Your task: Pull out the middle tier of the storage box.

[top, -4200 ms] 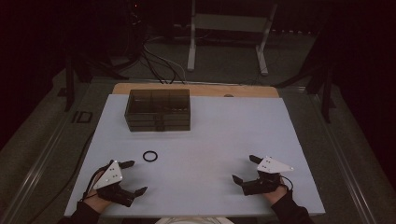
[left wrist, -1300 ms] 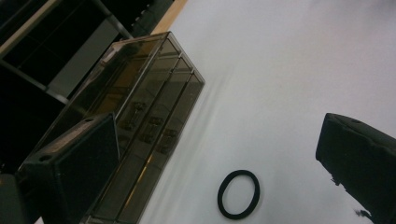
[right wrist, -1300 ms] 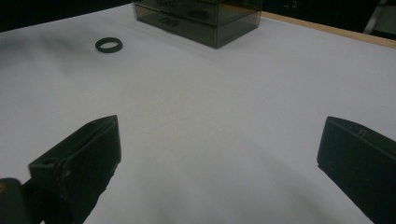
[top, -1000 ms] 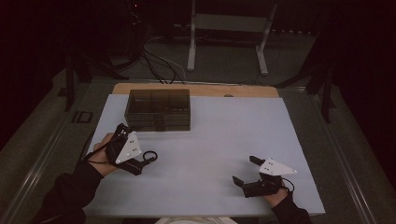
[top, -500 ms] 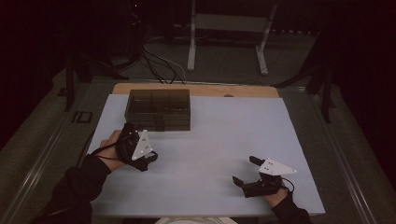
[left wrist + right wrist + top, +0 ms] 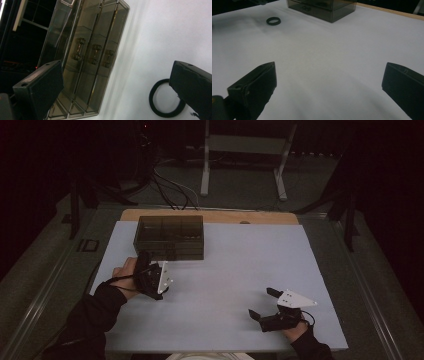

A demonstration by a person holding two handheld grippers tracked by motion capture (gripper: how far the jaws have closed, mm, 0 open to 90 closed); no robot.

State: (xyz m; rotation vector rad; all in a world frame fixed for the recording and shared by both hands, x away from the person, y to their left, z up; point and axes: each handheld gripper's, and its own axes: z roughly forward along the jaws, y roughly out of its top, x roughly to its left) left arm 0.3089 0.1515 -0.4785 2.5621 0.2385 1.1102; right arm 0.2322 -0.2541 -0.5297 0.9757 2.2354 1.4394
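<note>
Left gripper (image 6: pixel 159 281) open, tilted over ring (image 6: pixel 167 98); ring beside its right jaw, box (image 6: pixel 170 236) just beyond. Right gripper (image 6: pixel 265 304) open, empty, well apart.

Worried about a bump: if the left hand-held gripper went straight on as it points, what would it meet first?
Probably the smoky drawer box, dead ahead of the left hand-held gripper; the black ring lies off by one jaw.

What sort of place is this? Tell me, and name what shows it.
Probably a lab recording station: a white-topped table in a dark room, loose cables on the floor behind, and hand-held black two-jaw grippers working near a smoky transparent plastic drawer box.
</note>
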